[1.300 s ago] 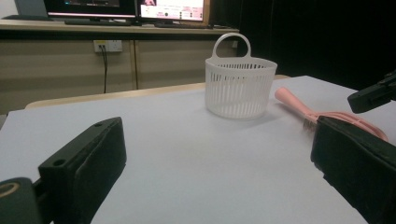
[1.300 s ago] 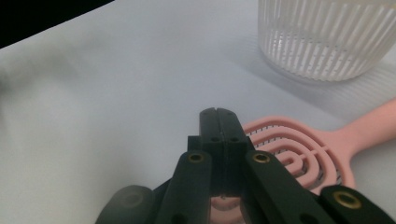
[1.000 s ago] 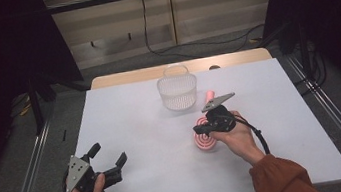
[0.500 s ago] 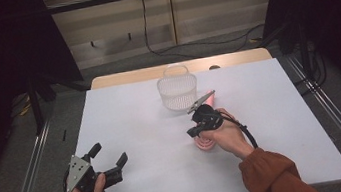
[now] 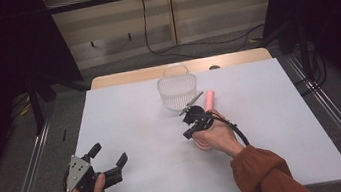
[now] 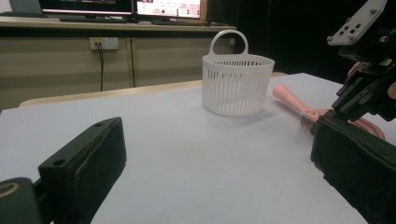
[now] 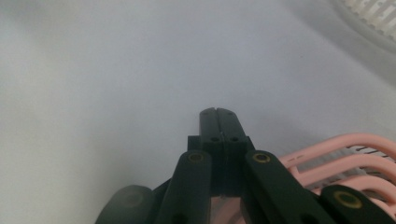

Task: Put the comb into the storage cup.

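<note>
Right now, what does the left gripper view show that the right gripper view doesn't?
Left gripper view adds: the left gripper with jaws wide open, the whole white basket with its handle, monitors at the back, and the right gripper from outside, above the pink tool.
Right gripper view adds: its own jaws pressed shut with nothing between them, and the tool's pink loops close up beside them.
Shared: the white table, the basket and the pink tool.

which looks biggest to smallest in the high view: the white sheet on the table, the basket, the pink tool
1. white sheet
2. basket
3. pink tool, unsure since the right gripper and hand hide part of it
</note>
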